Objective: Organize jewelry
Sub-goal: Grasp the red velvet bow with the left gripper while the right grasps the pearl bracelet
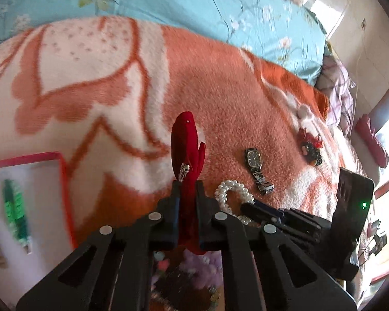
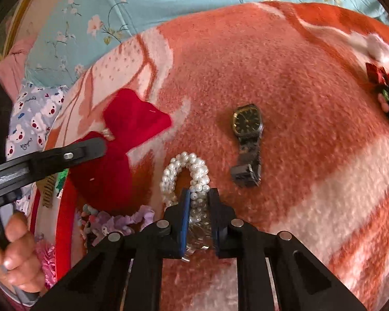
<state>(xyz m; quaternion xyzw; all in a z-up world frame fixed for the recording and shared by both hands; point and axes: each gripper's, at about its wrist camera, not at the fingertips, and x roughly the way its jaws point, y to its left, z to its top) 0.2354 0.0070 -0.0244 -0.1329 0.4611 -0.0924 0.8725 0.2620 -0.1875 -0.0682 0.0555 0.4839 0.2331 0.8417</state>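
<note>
Clamped nearly together, the jaws of the left gripper (image 1: 188, 186) pinch a red velvet stand (image 1: 185, 140) by its lower part, so that the stand rises upright from between the pads in the lower middle of the left wrist view. A small silvery ring (image 1: 183, 170) sits on the stand just above the fingertips, and a tiny bright stud (image 1: 188, 121) shows near its top. The right gripper (image 2: 199, 193) has its jaws drawn close on a pearl bracelet (image 2: 186, 171): the near part of the beaded loop is squeezed between the blue-lined pad and the black one, while the far part curves out onto the blanket (image 2: 298, 77) in the middle of the right wrist view.

Right of the bracelet, apart from it, lies a wristwatch (image 2: 246, 127) with a dark face and a metal band, flat on the orange and white blanket. Farther to the upper right, near the frame edge, sits a red and black hair ornament (image 2: 387, 90).

At the left of the right wrist view the other gripper comes in from the edge with the red stand in it, and a hand (image 2: 15, 254) grips its handle at the lower left. Below the stand lie purple and pink frilly hair ties (image 2: 116, 221), beside a red-edged tray (image 2: 64, 223). In the left wrist view that tray (image 1: 64, 181) fills the lower left, with something green (image 1: 15, 207), blurred, in it. Blue flowered bedding (image 1: 194, 7) runs across the top of both views.
</note>
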